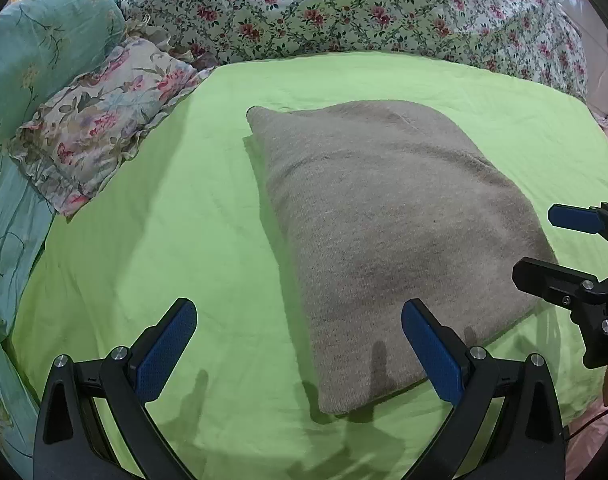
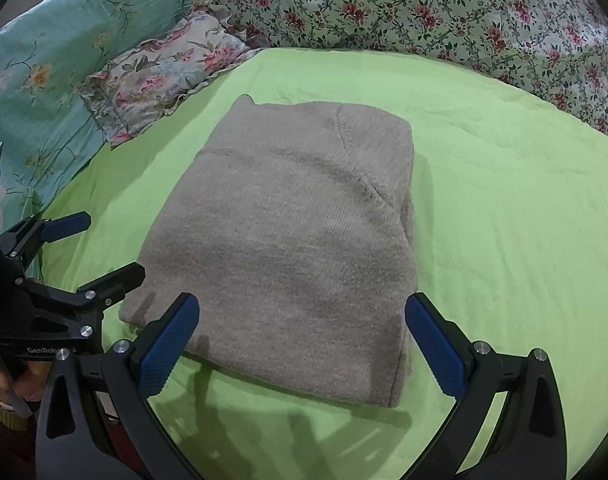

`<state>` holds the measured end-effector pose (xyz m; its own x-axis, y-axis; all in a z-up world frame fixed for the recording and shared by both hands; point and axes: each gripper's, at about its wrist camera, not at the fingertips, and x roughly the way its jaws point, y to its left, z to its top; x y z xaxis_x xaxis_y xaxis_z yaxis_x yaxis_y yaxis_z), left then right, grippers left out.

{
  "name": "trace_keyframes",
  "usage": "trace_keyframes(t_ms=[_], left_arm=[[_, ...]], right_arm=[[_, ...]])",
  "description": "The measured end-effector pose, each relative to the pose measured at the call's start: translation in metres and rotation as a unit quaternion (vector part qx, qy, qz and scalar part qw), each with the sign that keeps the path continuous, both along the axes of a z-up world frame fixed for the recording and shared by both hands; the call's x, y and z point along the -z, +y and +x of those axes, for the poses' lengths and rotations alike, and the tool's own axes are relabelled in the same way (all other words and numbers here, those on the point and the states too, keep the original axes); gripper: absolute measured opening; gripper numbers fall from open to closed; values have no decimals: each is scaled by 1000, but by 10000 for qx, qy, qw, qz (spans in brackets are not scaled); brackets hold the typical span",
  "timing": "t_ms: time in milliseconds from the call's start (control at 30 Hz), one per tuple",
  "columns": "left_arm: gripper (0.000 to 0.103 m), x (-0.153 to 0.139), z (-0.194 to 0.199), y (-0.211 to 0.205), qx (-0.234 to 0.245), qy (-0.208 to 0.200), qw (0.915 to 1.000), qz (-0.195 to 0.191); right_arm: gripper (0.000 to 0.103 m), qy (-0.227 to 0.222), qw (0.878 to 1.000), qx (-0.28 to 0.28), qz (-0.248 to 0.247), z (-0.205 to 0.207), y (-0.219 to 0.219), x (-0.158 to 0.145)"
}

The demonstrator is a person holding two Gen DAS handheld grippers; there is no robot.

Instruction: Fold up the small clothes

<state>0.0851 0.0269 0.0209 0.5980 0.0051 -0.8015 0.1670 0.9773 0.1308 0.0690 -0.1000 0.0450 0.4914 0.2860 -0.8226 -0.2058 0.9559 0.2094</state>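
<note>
A grey-brown knit garment lies folded into a rectangle on the green sheet; it also shows in the right wrist view. My left gripper is open and empty, hovering over the garment's near left corner. My right gripper is open and empty, hovering over the garment's near edge. The right gripper shows at the right edge of the left wrist view. The left gripper shows at the left edge of the right wrist view.
A flowered pillow lies at the left of the green sheet. A teal flowered cover is beyond it. A rose-print quilt is bunched along the far side. The pillow and quilt also show in the right wrist view.
</note>
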Motion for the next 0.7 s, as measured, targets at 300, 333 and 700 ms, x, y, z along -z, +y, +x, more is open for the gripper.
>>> trace_keyframes(t_ms=[300, 333, 700], left_arm=[[102, 1, 1, -1, 9, 40, 10000, -3], [102, 1, 1, -1, 9, 40, 10000, 2], [102, 1, 3, -1, 25, 28, 10000, 8]], right_arm=[[102, 2, 10000, 6, 11, 2, 2, 0], [102, -1, 10000, 1, 20, 2, 1, 0], [102, -27, 9999, 75, 63, 1, 1, -1]])
